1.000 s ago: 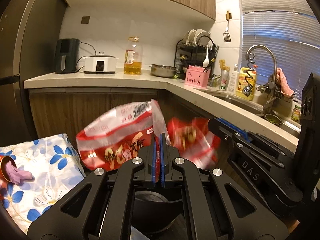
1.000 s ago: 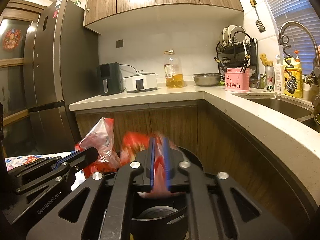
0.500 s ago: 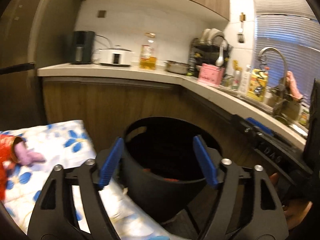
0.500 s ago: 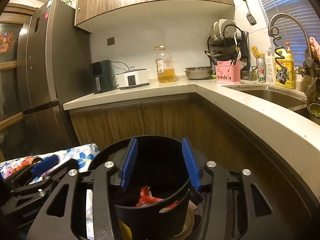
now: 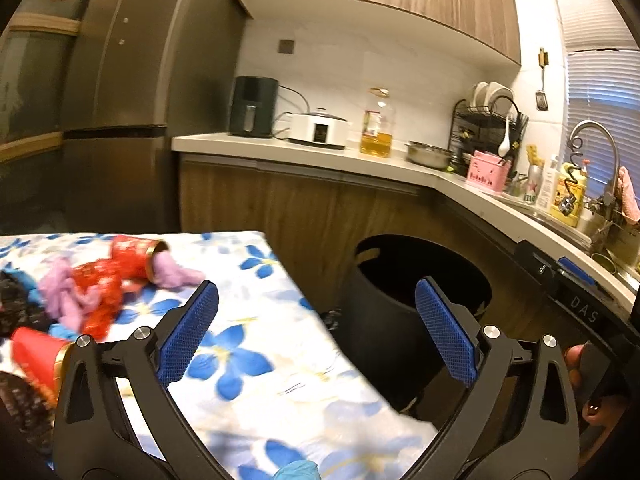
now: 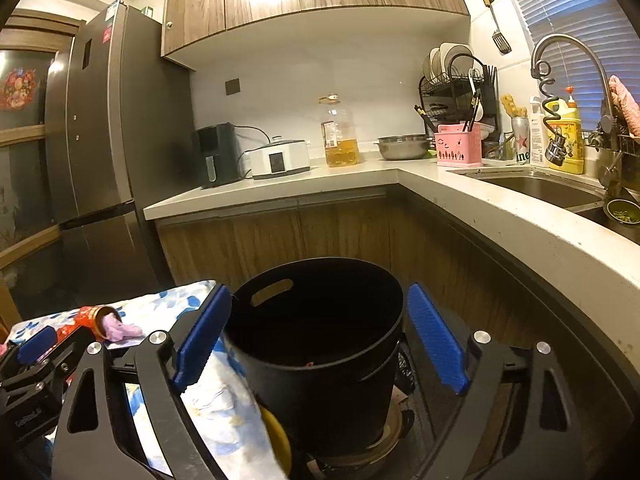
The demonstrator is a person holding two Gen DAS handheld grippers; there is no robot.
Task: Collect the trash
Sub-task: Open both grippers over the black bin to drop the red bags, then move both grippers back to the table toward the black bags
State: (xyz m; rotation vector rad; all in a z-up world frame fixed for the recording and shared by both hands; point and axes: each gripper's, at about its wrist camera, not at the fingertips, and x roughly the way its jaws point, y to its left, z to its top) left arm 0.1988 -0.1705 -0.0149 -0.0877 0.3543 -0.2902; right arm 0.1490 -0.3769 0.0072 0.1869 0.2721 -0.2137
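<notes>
Both the left gripper (image 5: 316, 320) and the right gripper (image 6: 318, 332) had just been opened wide, nothing between them. Red trash (image 5: 100, 280) was left on the flowered cloth (image 5: 256, 360), left of the black bin (image 6: 320, 344).

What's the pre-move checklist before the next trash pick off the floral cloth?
1. Left tongs empty and open: ok, jaws have just been opening, nothing between them.
2. Right tongs empty and open: ok, also just opening, with only the black bin seen beyond them.
3. Bin mouth unobstructed: ok, rim clear in both views.
4. Trash left to collect: ok, red wrappers and purple scraps lie on the floral cloth.
5. Left tongs aimed at that trash: not ok, the pile sits to the left of the jaws.
6. How full the bin is: cannot tell, its inside is dark.
</notes>
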